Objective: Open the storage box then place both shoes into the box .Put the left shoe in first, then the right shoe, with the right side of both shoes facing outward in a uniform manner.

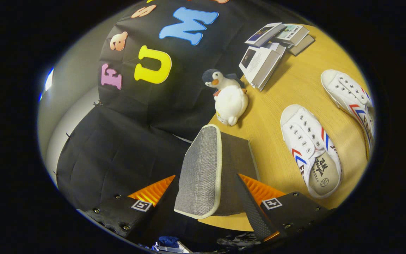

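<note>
The grey fabric storage box (236, 158) with cream trim stands at the edge of the wooden table (294, 88). Its lid (199, 165) is raised on edge and stands between the fingers of my gripper (206, 175). The fingers are spread apart on either side of the lid, and I cannot see them pressing on it. Two white shoes with red and blue stripes lie on the table beyond the box. The nearer shoe (308, 148) is just past the right finger, and the other shoe (351, 98) lies further off.
A penguin plush (226, 97) sits at the table's edge just beyond the box. A pile of books and booklets (270, 49) lies further back. The black cloth wall hangs beside the table on the left.
</note>
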Demonstrator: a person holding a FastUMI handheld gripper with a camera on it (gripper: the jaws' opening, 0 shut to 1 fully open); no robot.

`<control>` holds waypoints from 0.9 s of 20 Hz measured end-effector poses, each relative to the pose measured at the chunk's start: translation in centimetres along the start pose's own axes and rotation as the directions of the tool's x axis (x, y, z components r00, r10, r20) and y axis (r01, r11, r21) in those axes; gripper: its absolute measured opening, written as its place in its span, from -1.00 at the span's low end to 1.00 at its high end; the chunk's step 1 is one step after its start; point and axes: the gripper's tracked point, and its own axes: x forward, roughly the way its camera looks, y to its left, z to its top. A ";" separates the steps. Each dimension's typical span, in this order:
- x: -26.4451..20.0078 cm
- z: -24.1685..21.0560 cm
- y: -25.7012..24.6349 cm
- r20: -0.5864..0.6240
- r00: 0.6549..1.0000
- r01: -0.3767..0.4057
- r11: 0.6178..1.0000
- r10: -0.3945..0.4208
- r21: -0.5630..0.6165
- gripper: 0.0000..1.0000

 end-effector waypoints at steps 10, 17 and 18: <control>2.7 -4.1 -0.4 -0.120 0.991 -0.035 0.986 0.056 0.163 -0.04; 3.1 -3.0 0.3 -0.093 0.993 -0.051 0.978 0.071 0.204 -0.91; 3.0 -2.9 0.4 -0.098 0.993 -0.045 0.981 0.065 0.189 -0.91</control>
